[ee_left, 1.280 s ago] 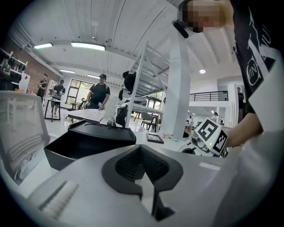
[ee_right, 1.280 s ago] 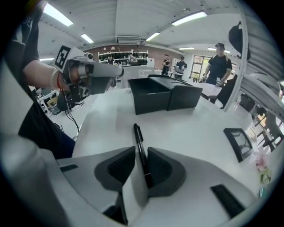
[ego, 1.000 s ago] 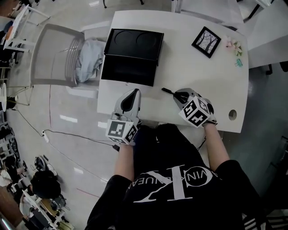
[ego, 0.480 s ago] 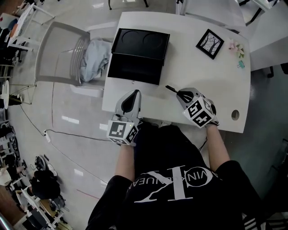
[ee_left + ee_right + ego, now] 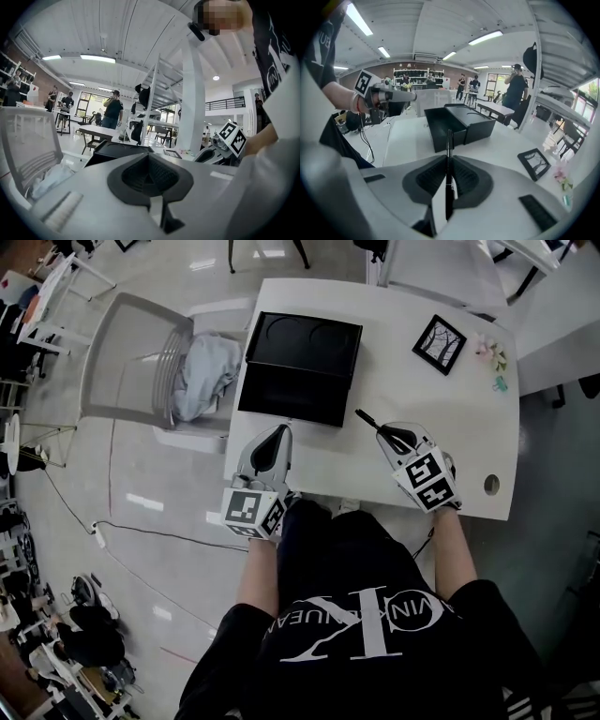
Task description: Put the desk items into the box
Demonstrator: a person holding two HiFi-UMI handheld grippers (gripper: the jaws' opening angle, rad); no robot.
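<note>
Head view looks down on a white surface (image 5: 450,442) with a person (image 5: 347,634) sitting at it. A black box (image 5: 298,367) lies open at the far left part of the surface. It has two halves side by side, and nothing can be seen inside them.

The right gripper (image 5: 387,432) hangs over the surface, near the front edge. In the right gripper view its fingers (image 5: 425,179) are squeezed on a thin black pen (image 5: 449,143). The pen sticks out ahead of the fingers and points at the box (image 5: 457,123). In the head view the pen (image 5: 367,420) is just beside the near right corner of the box, but not in it.

The left gripper (image 5: 278,433) is at the front left edge of the surface, near the box. In the left gripper view its fingers (image 5: 133,177) are pressed together with nothing between them.

A picture frame (image 5: 438,343) lies flat at the far right of the surface. Some pink flowers (image 5: 488,338) and a small green clip (image 5: 500,383) lie close to the right edge, well apart from the box. There is a round hole (image 5: 492,485) in the surface near the right front corner.

A grey chair (image 5: 127,362) stands to the left of the surface, with a pale cloth (image 5: 206,371) lying on it.
</note>
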